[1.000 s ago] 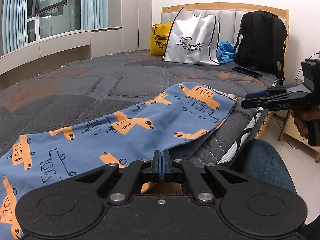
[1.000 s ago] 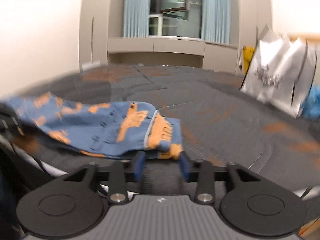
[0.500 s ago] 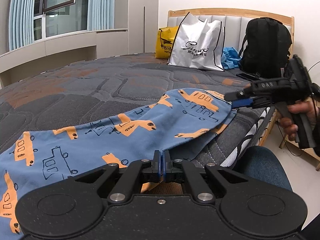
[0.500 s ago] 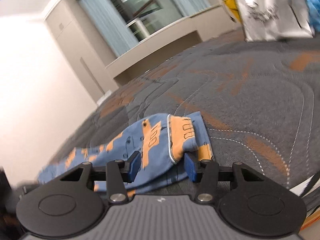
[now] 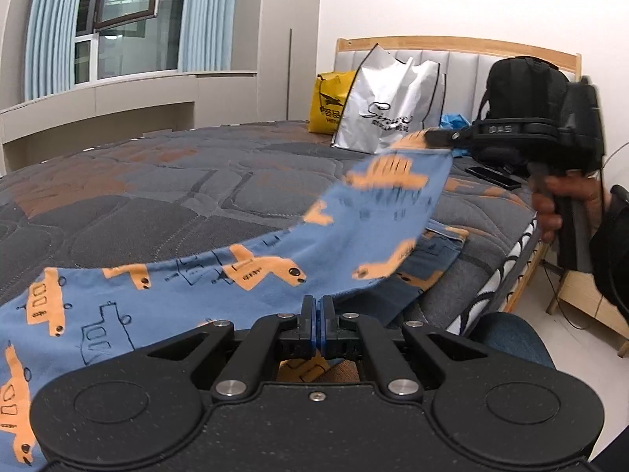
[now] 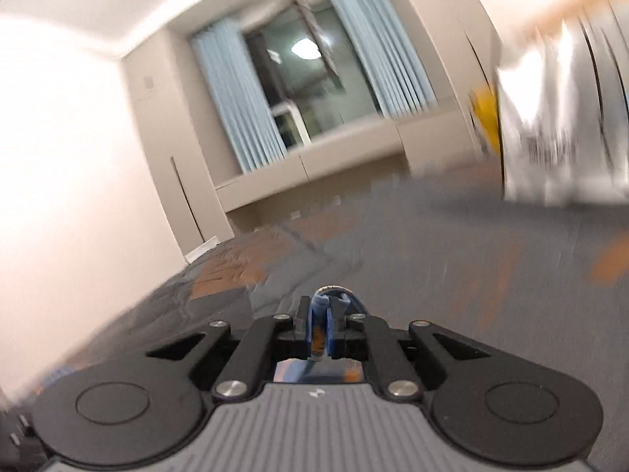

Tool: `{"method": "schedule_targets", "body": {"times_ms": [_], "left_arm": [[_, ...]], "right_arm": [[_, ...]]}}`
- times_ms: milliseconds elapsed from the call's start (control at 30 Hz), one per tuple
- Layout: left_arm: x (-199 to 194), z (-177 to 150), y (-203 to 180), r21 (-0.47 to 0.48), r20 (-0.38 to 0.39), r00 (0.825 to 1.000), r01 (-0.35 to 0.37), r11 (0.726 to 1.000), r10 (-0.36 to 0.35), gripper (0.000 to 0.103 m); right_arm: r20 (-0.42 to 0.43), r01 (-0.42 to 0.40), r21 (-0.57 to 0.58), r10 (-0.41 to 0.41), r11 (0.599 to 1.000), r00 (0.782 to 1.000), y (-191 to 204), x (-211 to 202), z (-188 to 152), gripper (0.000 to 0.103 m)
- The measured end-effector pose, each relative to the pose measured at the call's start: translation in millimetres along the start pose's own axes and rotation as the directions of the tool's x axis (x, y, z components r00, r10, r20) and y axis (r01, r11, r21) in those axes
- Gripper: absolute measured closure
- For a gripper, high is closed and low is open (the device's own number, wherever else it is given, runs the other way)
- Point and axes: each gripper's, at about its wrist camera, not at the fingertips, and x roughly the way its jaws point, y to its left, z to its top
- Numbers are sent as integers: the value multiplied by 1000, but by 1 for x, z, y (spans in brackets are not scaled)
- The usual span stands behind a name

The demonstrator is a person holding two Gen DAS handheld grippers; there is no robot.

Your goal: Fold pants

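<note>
Right now the pants (image 5: 220, 275), blue with orange vehicle prints, lie stretched along the near edge of the bed (image 5: 157, 196), over its grey quilted cover. One end of them is lifted clear of the cover toward the headboard (image 5: 452, 45) end, and the cloth rises in a slope from the flat part up to the right tool (image 5: 430, 137). That tool's jaws are closing, with a bunched bit of blue fabric (image 6: 319, 314) between them; from its own camera the pads look pressed against the cloth on both sides. A hand (image 5: 566, 200) holds the tool's grip off the bed's side edge, beside a dark sleeve (image 5: 613, 251). The left tool (image 5: 316, 324) sits low at the near edge with its two blue pads fully together; the pants' near hem runs right under the tips, but I cannot tell whether any cloth is caught between them. Against the headboard stand a white shopping bag (image 5: 389, 106) and a yellow bag (image 5: 330, 102) just beside it, and a black backpack (image 5: 523, 90) leans toward the far corner. A dark phone (image 5: 493, 177) lies flat on the cover near the backpack. The right tool's view is blurred.
</note>
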Motion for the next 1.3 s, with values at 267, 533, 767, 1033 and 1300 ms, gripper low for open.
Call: {"method": "schedule_targets", "body": {"times_ms": [267, 533, 767, 1033, 1300], "left_arm": [[12, -14, 1, 10, -69, 997, 35, 999, -34, 101], [5, -16, 9, -52, -37, 997, 68, 996, -70, 59], [-8, -12, 14, -118, 25, 1000, 11, 993, -8, 37], [-29, -9, 47, -179, 67, 989, -119, 977, 132, 29], [-53, 6, 114, -244, 77, 925, -345, 906, 373, 17]], "right_arm": [[-193, 168, -43, -174, 985, 966, -16, -14, -51, 95], [-181, 189, -80, -200, 979, 963, -7, -10, -43, 42], [-279, 87, -30, -92, 996, 956, -20, 51, -16, 70], [-193, 138, -169, -170, 976, 966, -5, 61, -12, 96], [-228, 219, -323, -300, 921, 926, 11, 78, -28, 38]]}}
